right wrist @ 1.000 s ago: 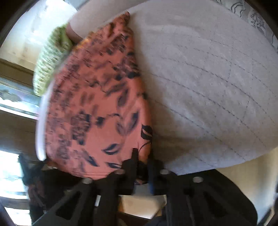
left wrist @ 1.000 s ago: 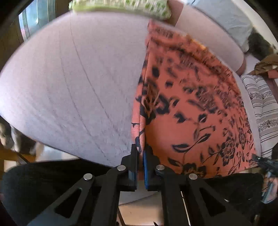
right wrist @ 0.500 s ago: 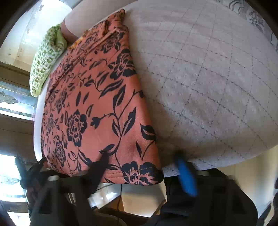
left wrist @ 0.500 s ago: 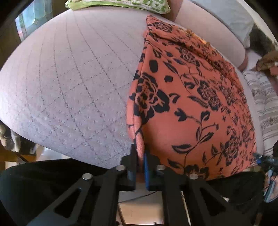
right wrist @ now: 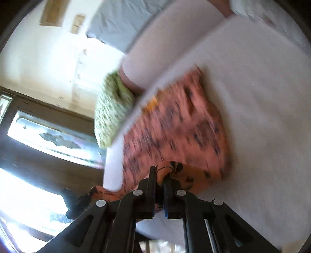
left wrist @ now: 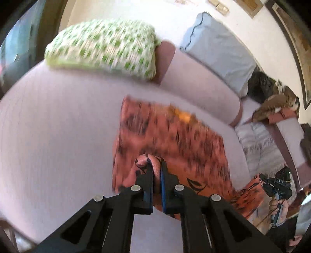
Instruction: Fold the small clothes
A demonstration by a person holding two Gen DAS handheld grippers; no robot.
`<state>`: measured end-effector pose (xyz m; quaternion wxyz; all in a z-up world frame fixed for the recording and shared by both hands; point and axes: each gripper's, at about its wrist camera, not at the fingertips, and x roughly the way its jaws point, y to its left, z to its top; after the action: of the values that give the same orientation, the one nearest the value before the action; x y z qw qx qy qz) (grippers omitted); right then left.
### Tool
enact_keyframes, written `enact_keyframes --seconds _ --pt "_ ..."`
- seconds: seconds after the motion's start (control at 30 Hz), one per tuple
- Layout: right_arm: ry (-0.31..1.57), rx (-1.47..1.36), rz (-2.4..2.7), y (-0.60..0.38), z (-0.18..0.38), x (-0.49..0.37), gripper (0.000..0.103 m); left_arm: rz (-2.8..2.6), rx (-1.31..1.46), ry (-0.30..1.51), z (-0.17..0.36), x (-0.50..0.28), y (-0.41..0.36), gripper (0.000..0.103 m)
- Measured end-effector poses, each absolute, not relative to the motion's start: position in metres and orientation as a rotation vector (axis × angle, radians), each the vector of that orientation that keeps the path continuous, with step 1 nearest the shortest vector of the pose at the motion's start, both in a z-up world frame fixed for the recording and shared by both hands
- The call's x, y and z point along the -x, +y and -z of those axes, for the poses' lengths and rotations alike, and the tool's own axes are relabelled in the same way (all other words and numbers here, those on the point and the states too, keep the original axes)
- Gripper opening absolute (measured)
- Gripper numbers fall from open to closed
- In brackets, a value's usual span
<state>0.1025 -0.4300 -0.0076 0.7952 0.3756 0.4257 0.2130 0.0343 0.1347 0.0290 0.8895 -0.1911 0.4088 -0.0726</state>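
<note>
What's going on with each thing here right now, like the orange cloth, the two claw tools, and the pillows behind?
Orange floral garment: near edge lifted off the bed, the rest lying flat.
Left gripper: shut on the garment's edge.
Right gripper: shut on another pinch of that edge.
Green checked pillow: lying at the head of the bed.
Grey pillow: leaning against the wall.

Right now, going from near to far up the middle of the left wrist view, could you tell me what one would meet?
Left tongs shut on a bunched edge of the orange floral garment → pale quilted bed cover → pinkish bolster → light blue pillow → white wall.
</note>
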Motion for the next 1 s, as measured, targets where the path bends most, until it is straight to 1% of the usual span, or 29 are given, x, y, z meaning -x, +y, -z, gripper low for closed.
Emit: enact_keyframes --seconds 0.07,0.17,0.23,0.3,0.33,0.4,0.43,0.47,0.53,0.57,0.6,0.63,0.67,0.7,0.73,0.77,0.83,0.9,1.0 --pt "0.869 -0.803 -0.458 -0.428 -0.004 -0.148 0.006 0.138 0.37 0.823 -0.038 -0.073 0.134 0.005" --pt "0.832 -0.811 -0.43 -0.436 -0.006 -0.207 0.006 0.105 0.344 0.827 -0.03 -0.136 0.133 0.006" --pt "0.819 -0.802 -0.392 -0.438 0.001 -0.251 0.006 0.083 0.339 0.84 -0.011 -0.176 0.135 0.006" --pt "0.821 -0.81 -0.374 -0.444 0.011 -0.276 0.006 0.062 0.342 0.864 0.01 -0.206 0.138 0.006" --pt "0.848 -0.788 -0.347 -0.441 0.025 -0.299 0.006 0.062 0.344 0.895 0.027 -0.225 0.138 0.007" --pt "0.905 -0.803 -0.29 -0.44 0.057 -0.331 0.009 0.023 0.367 0.955 0.062 -0.253 0.142 0.008" --pt "0.917 -0.799 -0.28 -0.439 0.068 -0.342 0.009 -0.002 0.381 0.981 0.076 -0.263 0.145 0.011" --pt "0.95 -0.798 -0.255 -0.437 0.091 -0.356 0.009 -0.019 0.409 1.02 0.094 -0.274 0.149 0.013" --pt "0.985 -0.813 -0.228 -0.437 0.11 -0.361 0.013 -0.013 0.46 1.002 0.099 -0.278 0.156 0.015" --pt "0.957 -0.809 -0.251 -0.436 0.109 -0.358 0.019 -0.003 0.456 0.996 0.095 -0.279 0.157 0.017" --pt "0.942 -0.796 -0.267 -0.437 0.106 -0.356 0.029 0.0 0.449 0.982 0.09 -0.279 0.157 0.018" --pt "0.925 -0.773 -0.281 -0.438 0.1 -0.353 0.037 -0.001 0.446 0.967 0.085 -0.278 0.157 0.021" --pt "0.907 -0.758 -0.268 -0.442 0.092 -0.351 0.065 -0.008 0.441 0.947 0.08 -0.28 0.158 0.035" --pt "0.891 -0.757 -0.247 -0.446 0.086 -0.349 0.082 -0.048 0.43 0.906 0.072 -0.28 0.159 0.049" --pt "0.846 -0.768 -0.209 -0.453 0.073 -0.346 0.083 -0.092 0.441 0.851 0.063 -0.278 0.163 0.074" --pt "0.826 -0.776 -0.211 -0.456 0.067 -0.345 0.083 -0.112 0.461 0.812 0.057 -0.276 0.166 0.083" --pt "0.822 -0.807 -0.227 -0.459 0.057 -0.346 0.083 -0.142 0.505 0.774 0.046 -0.272 0.175 0.083" --pt "0.826 -0.813 -0.244 -0.456 0.054 -0.346 0.083 -0.134 0.519 0.776 0.043 -0.265 0.175 0.083" --pt "0.886 -0.801 -0.325 -0.438 0.06 -0.342 0.083 -0.061 0.427 0.8 0.044 -0.249 0.164 0.083"
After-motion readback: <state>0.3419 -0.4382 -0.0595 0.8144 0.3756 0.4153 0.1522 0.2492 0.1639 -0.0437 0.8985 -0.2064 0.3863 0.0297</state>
